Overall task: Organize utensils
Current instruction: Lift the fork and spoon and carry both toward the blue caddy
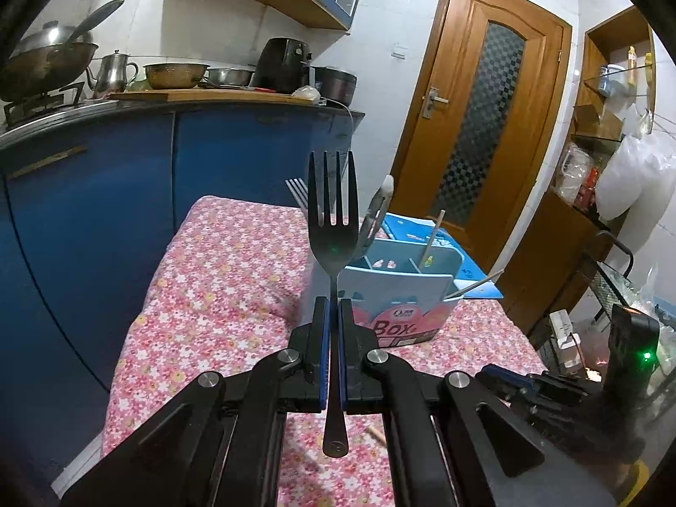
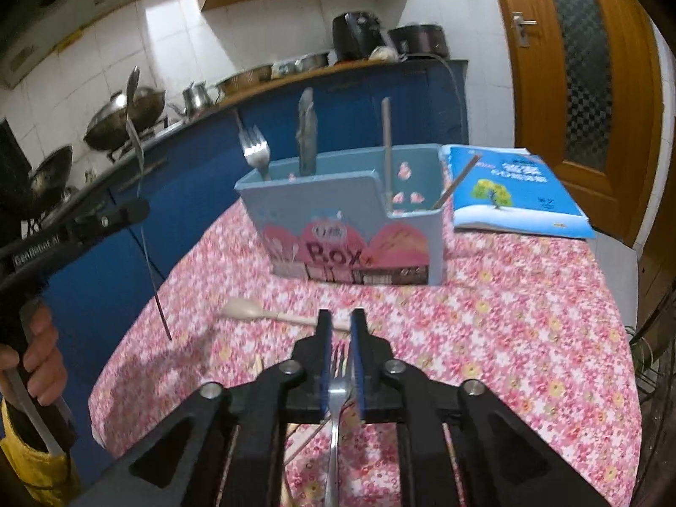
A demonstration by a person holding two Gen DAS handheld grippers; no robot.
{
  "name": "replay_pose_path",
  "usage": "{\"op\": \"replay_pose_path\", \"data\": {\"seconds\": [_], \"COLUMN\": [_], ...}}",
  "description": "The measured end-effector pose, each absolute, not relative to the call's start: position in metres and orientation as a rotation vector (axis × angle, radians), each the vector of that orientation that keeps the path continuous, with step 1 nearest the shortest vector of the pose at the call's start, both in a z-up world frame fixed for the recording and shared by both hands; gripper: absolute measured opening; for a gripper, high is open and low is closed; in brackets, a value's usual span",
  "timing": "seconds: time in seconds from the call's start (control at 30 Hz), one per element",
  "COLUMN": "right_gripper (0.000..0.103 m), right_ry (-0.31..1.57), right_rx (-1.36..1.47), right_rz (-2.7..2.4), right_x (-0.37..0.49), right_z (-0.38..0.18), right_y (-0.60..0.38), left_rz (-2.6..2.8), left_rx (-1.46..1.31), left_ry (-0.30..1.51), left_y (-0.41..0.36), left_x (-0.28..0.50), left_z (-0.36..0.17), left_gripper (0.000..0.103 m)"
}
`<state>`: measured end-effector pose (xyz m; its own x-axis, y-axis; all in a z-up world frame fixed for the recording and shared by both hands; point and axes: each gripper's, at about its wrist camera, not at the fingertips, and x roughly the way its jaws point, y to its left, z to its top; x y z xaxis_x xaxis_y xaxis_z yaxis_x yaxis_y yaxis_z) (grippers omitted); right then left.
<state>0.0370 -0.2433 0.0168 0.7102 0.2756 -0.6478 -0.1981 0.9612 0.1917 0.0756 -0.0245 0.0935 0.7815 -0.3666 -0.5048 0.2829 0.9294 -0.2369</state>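
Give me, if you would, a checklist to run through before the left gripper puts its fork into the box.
1. Grip: left gripper shut on dark fork: ok.
2. Pose: dark fork upright, tines up: ok.
3. Target: box upright on the cloth: ok.
4. Space: room beside the silver fork in its compartment: cannot tell.
5. Other side: right gripper holding the table fork between its jaws: cannot tell.

You have three metal forks: one dark fork (image 1: 332, 228) clamped in your left gripper, one silver fork (image 2: 254, 153) standing in the box, one silver fork (image 2: 338, 384) lying under your right gripper. One pale wooden spoon (image 2: 249, 309), one blue-and-pink divided utensil box (image 2: 350, 228), one blue paperback book (image 2: 513, 188).
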Motion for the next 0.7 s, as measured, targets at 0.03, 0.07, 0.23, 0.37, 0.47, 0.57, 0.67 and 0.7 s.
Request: {"op": "replay_pose_path", "data": {"seconds": [0.03,0.07,0.23,0.37,0.47,0.57,0.67,0.7], "right_gripper": [0.021,0.023,0.027,0.037,0.042,0.043,0.046,0.048], "right_ry": [0.751,0.764,0.809,0.83,0.859,0.889,0.911,0.918], "right_rx": [0.093,0.078,0.026,-0.051,-0.117,-0.185,-0.246,-0.263], "right_rz": [0.275,0.284,0.318,0.351,0.364,0.379,0.402,0.409], "right_x": [0.039,0.04,0.048,0.058,0.065,0.074,0.082,0.085], "right_z": [0.014,0.012,0.003,0.0,-0.004,-0.01,-0.014,-0.015], "right_y": [-0.238,-0.233,-0.212,-0.189,-0.174,-0.16,-0.147,-0.143], "left_rz": [-0.349,-0.347,-0.322,-0.296,-0.277,-0.259,-0.246,-0.243], "left_rx": [-0.15,-0.151,-0.155,-0.162,-0.172,-0.18,-0.183,-0.183], "left_ry": [0.575,0.575,0.573,0.577,0.58,0.586,0.593,0.595], "left_y": [-0.023,-0.021,-0.007,0.006,0.018,0.028,0.036,0.037], "left_x": [0.075,0.075,0.072,0.07,0.07,0.07,0.07,0.07], "left_z": [0.092,0.091,0.086,0.082,0.079,0.076,0.073,0.072], "left_gripper": [0.001,0.001,0.001,0.001,0.001,0.001,0.001,0.001]}}
